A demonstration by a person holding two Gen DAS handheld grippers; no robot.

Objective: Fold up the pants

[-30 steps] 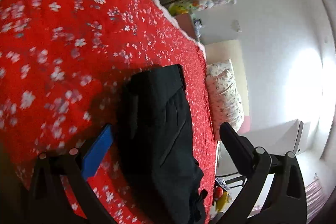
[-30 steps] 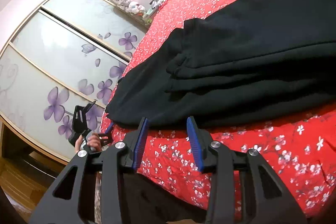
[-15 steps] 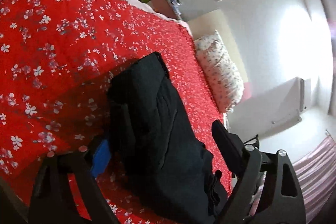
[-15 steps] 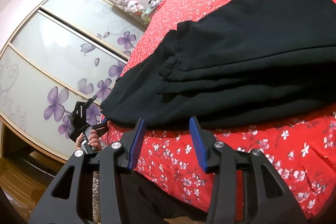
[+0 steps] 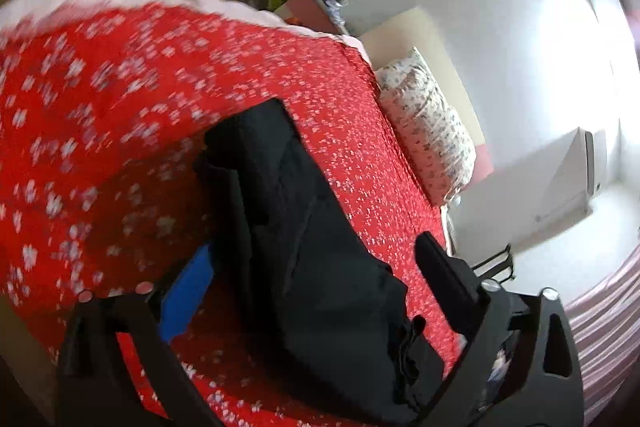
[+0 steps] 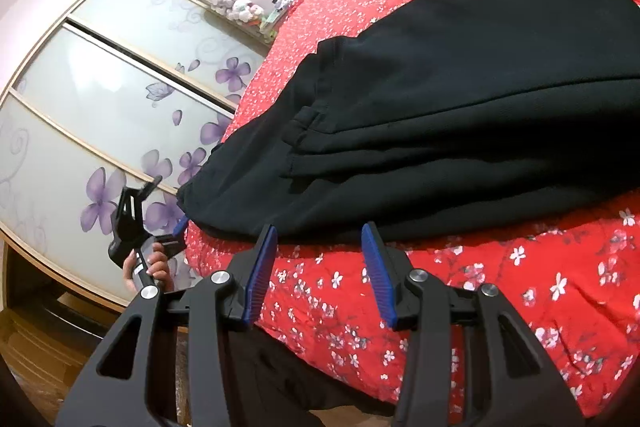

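Black pants (image 5: pixel 288 187) lie folded in a long stack on the red flowered bedcover (image 5: pixel 120 107). My left gripper (image 5: pixel 316 247) hovers at their near end. Its jaws are opening wide, and the cloth runs between them without a pad touching it. In the right wrist view the pants (image 6: pixel 440 107) spread across the upper right. My right gripper (image 6: pixel 320 229) stands open just short of their long edge, over bare cover (image 6: pixel 520 287). The left gripper (image 6: pixel 148 227) shows there too, in a hand at the pants' far corner.
A flowered pillow (image 5: pixel 432 139) lies at the head of the bed, by the white wall. Sliding wardrobe doors (image 6: pixel 100 107) with purple flowers stand past the bed's far side, with plush toys (image 6: pixel 236 3) on a shelf. Wooden floor shows below the bed edge.
The left gripper has risen and rolled, so the bed sits lower in its view; its jaws narrowed a little, then widened. The right gripper's jaws stand slightly wider; it has barely moved.
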